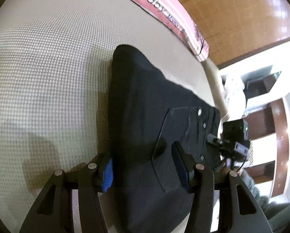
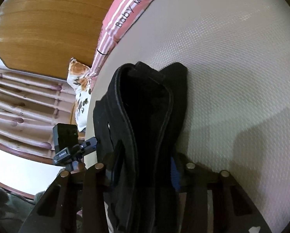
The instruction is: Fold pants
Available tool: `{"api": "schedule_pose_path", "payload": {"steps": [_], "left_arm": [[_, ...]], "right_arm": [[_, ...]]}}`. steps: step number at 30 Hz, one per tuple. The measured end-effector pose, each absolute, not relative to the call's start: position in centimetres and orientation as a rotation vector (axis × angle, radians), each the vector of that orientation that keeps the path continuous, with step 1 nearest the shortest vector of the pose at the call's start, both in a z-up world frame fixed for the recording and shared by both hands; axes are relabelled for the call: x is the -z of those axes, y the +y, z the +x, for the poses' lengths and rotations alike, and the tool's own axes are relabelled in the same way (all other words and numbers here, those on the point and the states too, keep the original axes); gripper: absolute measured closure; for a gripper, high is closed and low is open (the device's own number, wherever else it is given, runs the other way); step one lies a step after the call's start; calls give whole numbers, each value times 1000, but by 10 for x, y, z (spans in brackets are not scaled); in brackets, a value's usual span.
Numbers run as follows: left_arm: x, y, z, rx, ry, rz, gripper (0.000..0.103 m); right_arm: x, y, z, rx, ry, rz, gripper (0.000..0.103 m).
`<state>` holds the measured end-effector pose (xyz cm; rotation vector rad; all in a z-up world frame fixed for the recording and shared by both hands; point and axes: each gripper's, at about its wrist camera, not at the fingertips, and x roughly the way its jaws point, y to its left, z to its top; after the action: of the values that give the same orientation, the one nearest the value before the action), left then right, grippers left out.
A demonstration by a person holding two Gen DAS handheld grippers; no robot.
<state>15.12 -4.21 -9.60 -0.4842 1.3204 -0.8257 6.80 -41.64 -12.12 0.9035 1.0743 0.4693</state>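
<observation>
While the black pants [image 1: 145,104] drape onto the mattress [image 1: 47,77], left gripper [image 1: 145,167] and right gripper [image 2: 143,167] jaws each clench bunched fabric.

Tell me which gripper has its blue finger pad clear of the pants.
The left gripper: its blue pad shows beside the black pants; the right gripper's is mostly buried.

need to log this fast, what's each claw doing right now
Left claw: closed on the black pants.
Right claw: pants fabric between its fingers, apparently gripped.
</observation>
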Motion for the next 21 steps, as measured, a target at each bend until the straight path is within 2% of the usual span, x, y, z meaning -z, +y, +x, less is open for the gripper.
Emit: {"api": "schedule_pose_path", "payload": {"steps": [2,6,15,21], "left_arm": [[95,-41,151,822,1308,-485,50],[87,-49,138,769,1255,-349,61],[74,-83,117,581,1179,-63,66],[71,-96,113,516,1169,1,71]], "right_arm": [[123,-415,70,-458,1067,912,67],[121,-410,67,-421,1062,890,68],[117,-400,68,-327,1053,900,68],[110,-394,66,-265,1035,866,71]]}}
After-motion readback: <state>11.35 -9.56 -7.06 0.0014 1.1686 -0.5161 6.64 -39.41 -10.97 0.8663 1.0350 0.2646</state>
